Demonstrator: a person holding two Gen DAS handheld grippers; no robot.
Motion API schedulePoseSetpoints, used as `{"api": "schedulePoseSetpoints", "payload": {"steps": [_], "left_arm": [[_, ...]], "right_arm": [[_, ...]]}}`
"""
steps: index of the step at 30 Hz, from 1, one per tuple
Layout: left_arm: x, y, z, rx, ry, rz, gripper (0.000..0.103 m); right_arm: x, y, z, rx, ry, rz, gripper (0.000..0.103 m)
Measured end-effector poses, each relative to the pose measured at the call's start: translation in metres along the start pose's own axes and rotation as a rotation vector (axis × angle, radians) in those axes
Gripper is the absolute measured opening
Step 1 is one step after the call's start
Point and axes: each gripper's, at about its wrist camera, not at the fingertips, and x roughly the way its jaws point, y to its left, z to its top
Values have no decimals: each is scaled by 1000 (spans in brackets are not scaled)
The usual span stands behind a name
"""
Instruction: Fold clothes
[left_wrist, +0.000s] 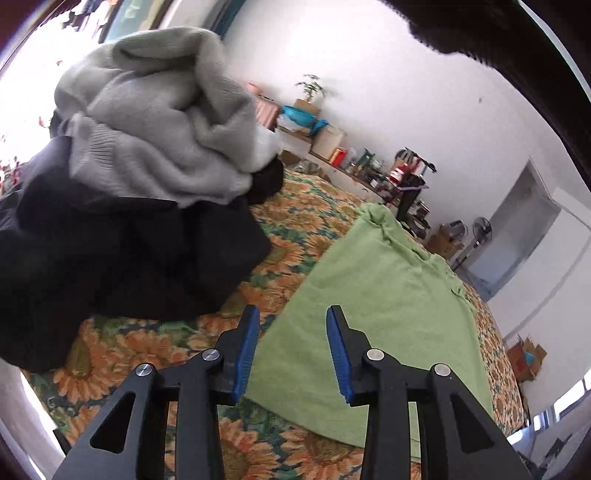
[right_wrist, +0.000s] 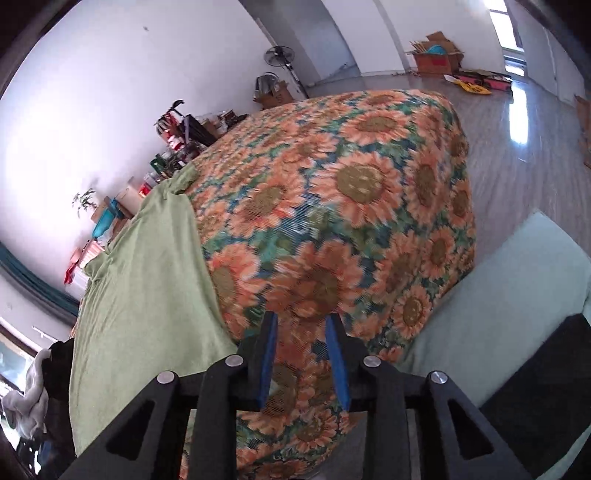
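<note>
On the bed with the sunflower cover (right_wrist: 354, 177), a green garment (left_wrist: 373, 288) lies spread out flat, probably so its edges can be taken for folding. Beside it a grey sweater (left_wrist: 155, 122) sits on dark clothes (left_wrist: 122, 258), a heap likely waiting. The left claw (left_wrist: 291, 350) hovers over the green cloth, jaws apart and empty; the right claw (right_wrist: 303, 360) hangs over the bare cover, also apart. No writing is readable.
</note>
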Motion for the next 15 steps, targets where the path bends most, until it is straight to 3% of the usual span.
{"api": "schedulePoseSetpoints", "payload": {"steps": [8,15], "left_arm": [[38,-23,-14,48,128,-33,38],[58,-32,-9,56,141,-18,38]], "right_arm": [[14,24,3,-109,0,61,40],[19,35,20,-195,-40,65,42]]}}
